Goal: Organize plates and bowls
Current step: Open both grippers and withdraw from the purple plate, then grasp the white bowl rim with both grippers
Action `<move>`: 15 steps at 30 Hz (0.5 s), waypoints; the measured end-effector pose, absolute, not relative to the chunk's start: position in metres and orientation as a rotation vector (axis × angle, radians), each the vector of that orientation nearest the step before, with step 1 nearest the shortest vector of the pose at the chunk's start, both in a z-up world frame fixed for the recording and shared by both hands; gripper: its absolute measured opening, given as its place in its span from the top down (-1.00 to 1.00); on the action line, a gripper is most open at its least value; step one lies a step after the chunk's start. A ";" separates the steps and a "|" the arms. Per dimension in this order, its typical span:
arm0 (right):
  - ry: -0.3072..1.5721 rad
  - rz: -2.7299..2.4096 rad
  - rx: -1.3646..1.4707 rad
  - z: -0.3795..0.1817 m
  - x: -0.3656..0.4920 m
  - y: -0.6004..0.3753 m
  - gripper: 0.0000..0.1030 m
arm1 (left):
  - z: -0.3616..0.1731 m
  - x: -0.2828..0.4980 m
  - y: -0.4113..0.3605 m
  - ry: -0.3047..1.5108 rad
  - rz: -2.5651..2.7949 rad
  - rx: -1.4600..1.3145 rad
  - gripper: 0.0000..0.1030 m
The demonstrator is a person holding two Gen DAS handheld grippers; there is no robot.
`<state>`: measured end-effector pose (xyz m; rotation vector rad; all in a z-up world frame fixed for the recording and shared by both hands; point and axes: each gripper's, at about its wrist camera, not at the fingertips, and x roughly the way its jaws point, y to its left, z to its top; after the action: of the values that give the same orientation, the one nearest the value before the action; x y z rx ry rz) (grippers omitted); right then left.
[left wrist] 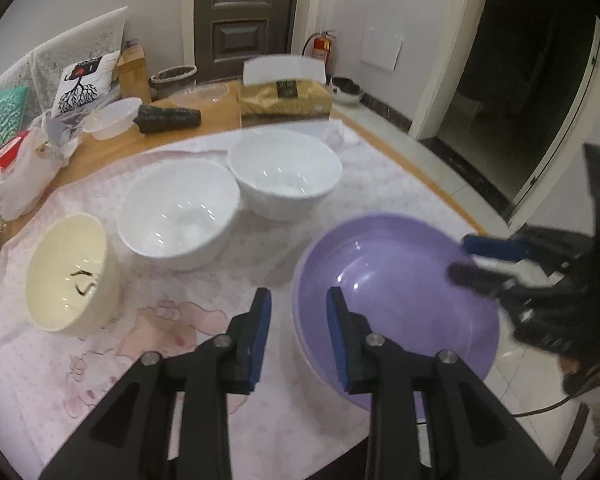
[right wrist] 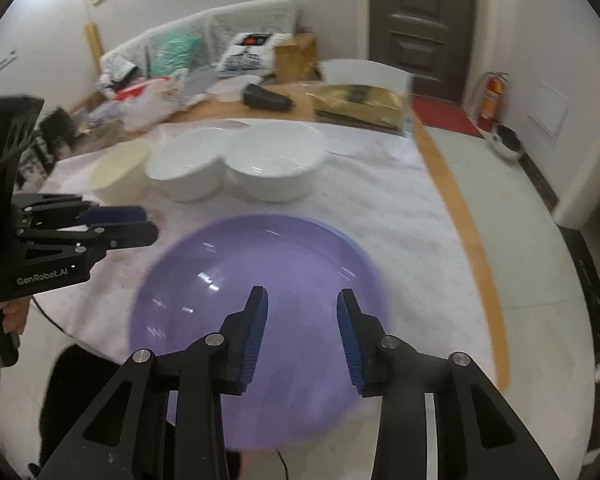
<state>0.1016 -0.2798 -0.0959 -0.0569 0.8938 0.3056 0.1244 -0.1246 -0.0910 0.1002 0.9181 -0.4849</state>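
Observation:
A purple plate (left wrist: pixel 392 304) lies on the pink-patterned tablecloth (left wrist: pixel 100 360) near the table's front edge; it also shows in the right wrist view (right wrist: pixel 260 320). Behind it stand two white bowls (left wrist: pixel 180 216) (left wrist: pixel 285 176) and a cream bowl (left wrist: pixel 66 276) tipped on its side. My left gripper (left wrist: pixel 299 304) is open, hovering at the plate's left rim. My right gripper (right wrist: pixel 302 304) is open above the plate's near side, holding nothing. The right gripper also shows in the left wrist view (left wrist: pixel 476 258), with its fingers over the plate's right rim.
At the table's back lie a gold packet (left wrist: pixel 284 98), a black sleeve (left wrist: pixel 168 118), plastic containers (left wrist: pixel 114 118) and bags (left wrist: pixel 24 172). A sofa with cushions (left wrist: pixel 84 82), a door (left wrist: pixel 244 16) and a fire extinguisher (left wrist: pixel 322 50) stand behind. The table edge drops to tiled floor (left wrist: pixel 432 160) on the right.

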 end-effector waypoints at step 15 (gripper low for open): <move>0.906 0.513 -0.092 -0.102 0.168 -0.180 0.16 | -0.052 0.183 -0.064 0.902 -0.387 0.133 0.32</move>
<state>0.1681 -0.1801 -0.1022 -0.0920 0.9059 0.5131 0.1833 -0.0644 -0.0520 0.1333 0.9023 -0.3867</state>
